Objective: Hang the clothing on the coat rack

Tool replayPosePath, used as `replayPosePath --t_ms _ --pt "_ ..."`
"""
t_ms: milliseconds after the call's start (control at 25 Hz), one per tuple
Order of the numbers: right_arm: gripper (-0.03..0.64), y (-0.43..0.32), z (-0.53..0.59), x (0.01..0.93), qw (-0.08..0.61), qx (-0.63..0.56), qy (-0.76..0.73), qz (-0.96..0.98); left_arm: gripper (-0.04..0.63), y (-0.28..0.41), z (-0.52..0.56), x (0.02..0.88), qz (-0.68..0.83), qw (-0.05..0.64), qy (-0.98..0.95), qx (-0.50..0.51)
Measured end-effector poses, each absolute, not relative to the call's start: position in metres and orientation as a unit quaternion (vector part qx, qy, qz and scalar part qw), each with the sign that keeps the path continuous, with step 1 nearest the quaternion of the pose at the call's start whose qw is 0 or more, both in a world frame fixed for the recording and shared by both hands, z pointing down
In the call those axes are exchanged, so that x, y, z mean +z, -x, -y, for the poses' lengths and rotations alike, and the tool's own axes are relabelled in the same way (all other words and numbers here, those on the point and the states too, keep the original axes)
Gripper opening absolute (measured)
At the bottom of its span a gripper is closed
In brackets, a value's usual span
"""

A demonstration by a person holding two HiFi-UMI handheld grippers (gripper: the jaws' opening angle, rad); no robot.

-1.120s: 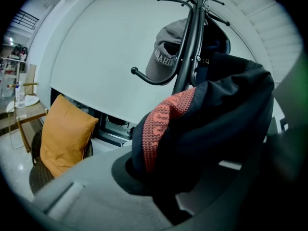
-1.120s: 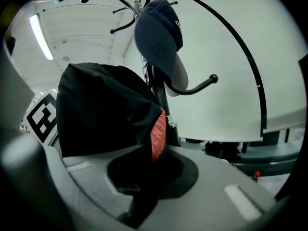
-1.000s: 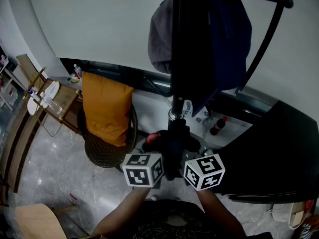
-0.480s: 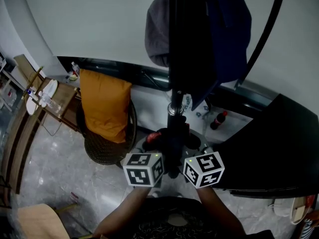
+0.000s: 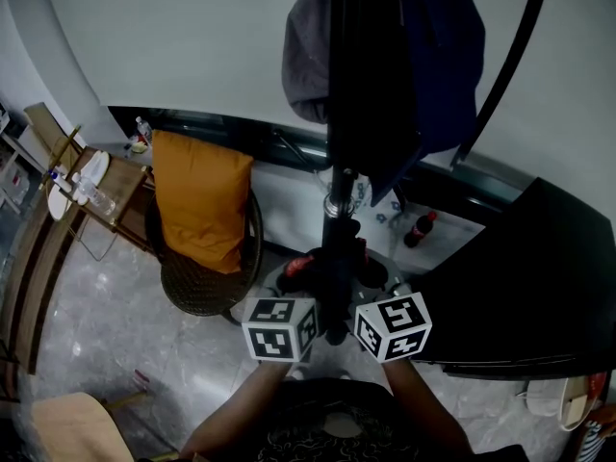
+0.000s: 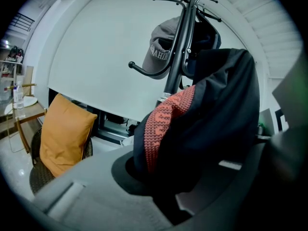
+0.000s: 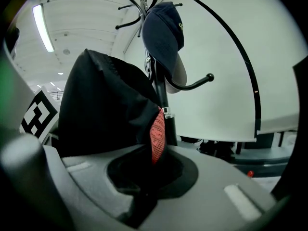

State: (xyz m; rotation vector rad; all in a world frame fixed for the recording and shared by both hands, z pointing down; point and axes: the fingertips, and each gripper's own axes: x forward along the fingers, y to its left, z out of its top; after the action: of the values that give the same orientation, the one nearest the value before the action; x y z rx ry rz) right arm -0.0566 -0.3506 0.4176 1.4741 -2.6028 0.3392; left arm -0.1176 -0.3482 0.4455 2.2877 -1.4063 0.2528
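Jacket at the rack, not hung yet

Coat rack (image 5: 334,205) already carries two caps (image 6: 161,52). The dark jacket (image 6: 211,119) with red knit trim sits bunched just in front of its pole, left gripper (image 6: 178,186) and right gripper (image 7: 147,177) both clamped on the fabric. Getting it up onto a hook (image 7: 192,84) looks like all that's left.

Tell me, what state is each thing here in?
left gripper: jaws shut on the dark garment.
right gripper: jaws shut on the same garment.
dark garment: bunched, red knit lining showing.
coat rack: upright.
grey cap: hanging on the rack.
navy cap: hanging on the rack.
orange cushion: propped in the wicker chair.
cola bottle: standing upright.
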Motion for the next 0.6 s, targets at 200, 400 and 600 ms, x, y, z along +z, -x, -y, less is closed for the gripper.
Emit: replayPosePath --t_ms 200,400,600 --pt "0.025 0.055 0.346 0.422 0.077 0.107 -0.492 0.861 0.017 0.117 0.342 0.449 0.507 0.219 -0.828 0.098" --pt "0.025 0.052 0.341 0.425 0.088 0.095 -0.494 0.86 0.017 0.116 0.336 0.451 0.509 0.219 -0.826 0.104" --pt "0.025 0.053 0.336 0.429 0.099 0.087 -0.493 0.86 0.017 0.117 0.33 0.454 0.513 0.219 -0.823 0.108"
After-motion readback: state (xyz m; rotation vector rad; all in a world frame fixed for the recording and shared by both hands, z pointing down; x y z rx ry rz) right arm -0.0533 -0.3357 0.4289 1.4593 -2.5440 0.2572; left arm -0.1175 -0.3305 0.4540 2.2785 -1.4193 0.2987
